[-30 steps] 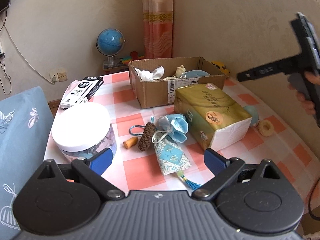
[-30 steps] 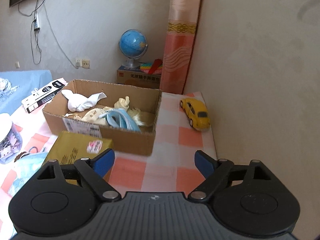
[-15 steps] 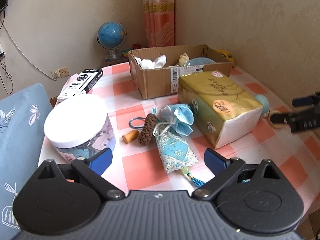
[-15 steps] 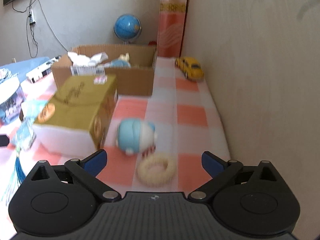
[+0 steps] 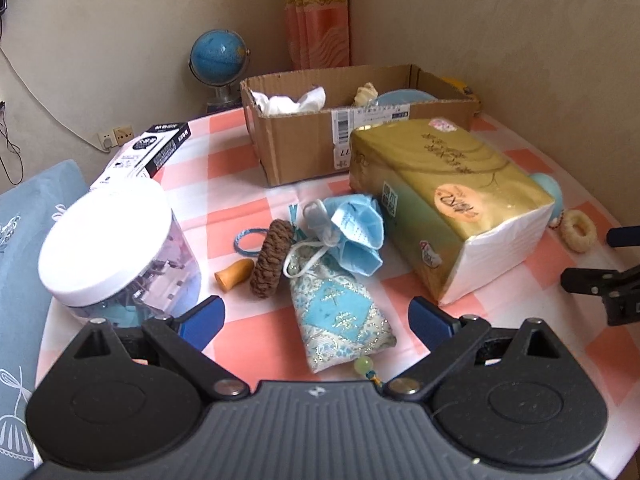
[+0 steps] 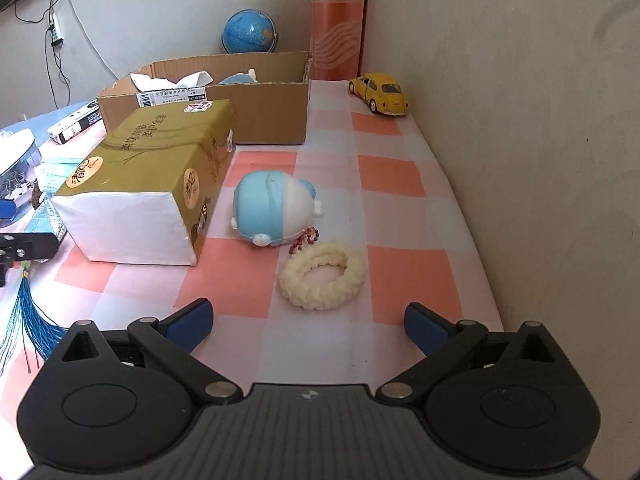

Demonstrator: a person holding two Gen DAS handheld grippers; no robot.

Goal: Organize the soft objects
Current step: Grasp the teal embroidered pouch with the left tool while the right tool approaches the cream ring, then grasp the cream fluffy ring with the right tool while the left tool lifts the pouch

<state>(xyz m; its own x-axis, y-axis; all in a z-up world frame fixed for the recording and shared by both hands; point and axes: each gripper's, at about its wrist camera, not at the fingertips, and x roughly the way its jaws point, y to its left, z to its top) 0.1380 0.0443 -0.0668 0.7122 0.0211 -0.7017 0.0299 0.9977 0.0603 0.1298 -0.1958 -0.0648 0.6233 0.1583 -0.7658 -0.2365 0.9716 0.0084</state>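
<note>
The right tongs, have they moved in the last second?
Yes. The right tongs dropped back from over the cardboard box toward the cream scrunchie.

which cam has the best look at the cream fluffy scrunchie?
Right wrist. The cream scrunchie lies whole and unobstructed just ahead of the open right gripper, beside the blue-and-white plush. The left wrist view shows it only small, near the right edge, beyond the tissue pack.
</note>
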